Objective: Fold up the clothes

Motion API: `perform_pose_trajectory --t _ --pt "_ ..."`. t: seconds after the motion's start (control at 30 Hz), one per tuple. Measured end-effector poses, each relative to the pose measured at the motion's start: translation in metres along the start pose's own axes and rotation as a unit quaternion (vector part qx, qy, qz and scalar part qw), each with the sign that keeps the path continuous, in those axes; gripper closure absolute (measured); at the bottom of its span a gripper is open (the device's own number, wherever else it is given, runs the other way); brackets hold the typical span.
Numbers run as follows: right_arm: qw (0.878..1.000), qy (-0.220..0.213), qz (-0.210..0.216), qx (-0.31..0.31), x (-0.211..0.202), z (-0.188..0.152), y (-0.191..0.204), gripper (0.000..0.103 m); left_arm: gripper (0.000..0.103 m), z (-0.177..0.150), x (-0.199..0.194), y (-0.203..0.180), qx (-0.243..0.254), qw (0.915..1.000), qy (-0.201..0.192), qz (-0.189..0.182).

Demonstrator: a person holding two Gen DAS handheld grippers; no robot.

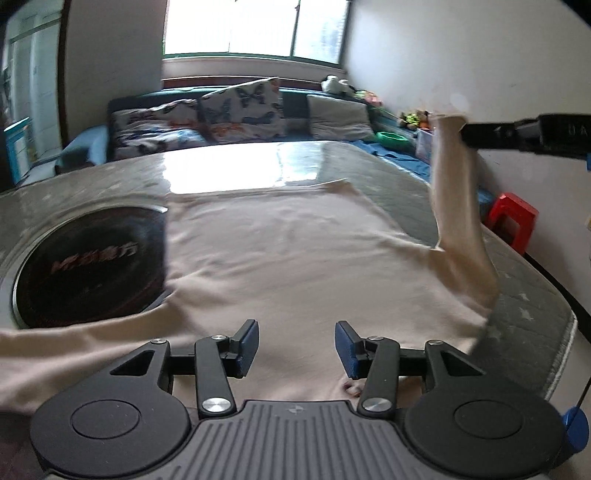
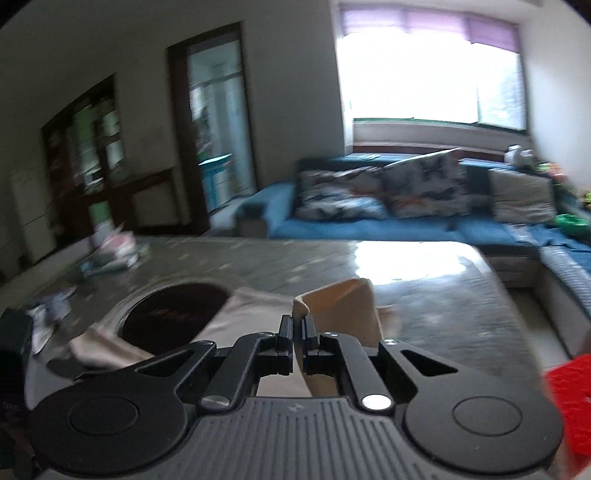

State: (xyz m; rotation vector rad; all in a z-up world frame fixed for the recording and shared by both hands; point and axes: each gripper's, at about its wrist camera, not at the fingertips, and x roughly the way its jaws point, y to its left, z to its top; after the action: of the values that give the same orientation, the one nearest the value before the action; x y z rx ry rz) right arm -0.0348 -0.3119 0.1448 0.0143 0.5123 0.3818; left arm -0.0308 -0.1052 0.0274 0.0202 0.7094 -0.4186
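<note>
One sleeve [image 1: 456, 192] is hanging pinched in the right hand-held gripper [image 2: 297, 334]; the left hand-held gripper [image 1: 295, 349] is hovering spread over the shirt [image 1: 288, 251] on the bench [image 1: 388, 173].

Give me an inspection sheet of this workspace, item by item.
Surface: glossy grey patterned table with a round black inset burner.
Job's things: beige shirt spread flat; its sleeve lifted.
Clutter: papers and packets at the table's far left.
Grippers: left gripper open above the shirt; right gripper shut on the sleeve.
Cables: thin black cord at the right edge.
Surroundings: blue sofa, butterfly cushions, red stool, bright window.
</note>
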Motion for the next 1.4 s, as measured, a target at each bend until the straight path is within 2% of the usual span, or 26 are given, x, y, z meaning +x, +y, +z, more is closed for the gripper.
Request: perform_pose_trajectory --t 0.2,0.27,0.33,0.43,0.6,0.73,0.83,0.93,1.1,1.2,1.3,1.4 --pt "0.997 0.041 0.06 -0.023 0.029 -0.016 0.044 0.099 0.053 -0.01 -0.002 0.01 -0.016 0.9998 0.006 0.007" --pt "0.995 0.054 0.079 -0.029 0.038 -0.021 0.057 0.093 0.053 -0.011 -0.002 0.011 -0.016 0.9998 0.007 0.006" --pt "0.994 0.063 0.086 -0.032 0.038 -0.027 0.061 0.093 0.053 -0.013 -0.003 0.012 -0.014 0.9998 0.008 0.007" --pt "0.995 0.06 0.073 -0.036 0.029 -0.028 0.052 0.091 0.053 -0.013 -0.007 0.015 -0.014 0.9998 0.007 0.01" --pt "0.997 0.072 -0.001 -0.035 0.02 -0.027 0.007 0.089 0.055 -0.006 -0.01 0.014 -0.018 0.9998 -0.003 0.011" --pt "0.992 0.101 -0.068 -0.029 0.018 -0.039 -0.034 0.087 0.055 0.003 -0.014 0.007 -0.012 0.9998 -0.018 0.0" --pt "0.987 0.129 -0.096 -0.031 0.025 -0.053 -0.055 0.087 0.055 0.007 -0.011 0.005 -0.003 0.9998 -0.018 0.003" --pt "0.984 0.153 -0.085 -0.018 0.035 -0.067 -0.066 0.087 0.055 0.01 -0.002 0.005 0.001 0.9999 -0.007 0.007" --pt "0.988 0.149 -0.048 -0.016 0.047 -0.072 -0.062 0.087 0.055 0.012 0.021 0.007 0.007 0.9996 0.02 0.018" --pt "0.988 0.149 -0.045 -0.01 0.054 -0.072 -0.062 0.087 0.058 0.012 0.03 0.007 0.008 0.9992 0.032 0.021" --pt "0.989 0.145 -0.042 -0.001 0.052 -0.072 -0.063 0.086 0.062 0.01 0.032 0.005 0.017 0.9993 0.029 0.019" --pt "0.989 0.142 -0.043 -0.001 0.049 -0.072 -0.063 0.082 0.071 0.01 0.034 0.003 0.02 0.9992 0.023 0.025"
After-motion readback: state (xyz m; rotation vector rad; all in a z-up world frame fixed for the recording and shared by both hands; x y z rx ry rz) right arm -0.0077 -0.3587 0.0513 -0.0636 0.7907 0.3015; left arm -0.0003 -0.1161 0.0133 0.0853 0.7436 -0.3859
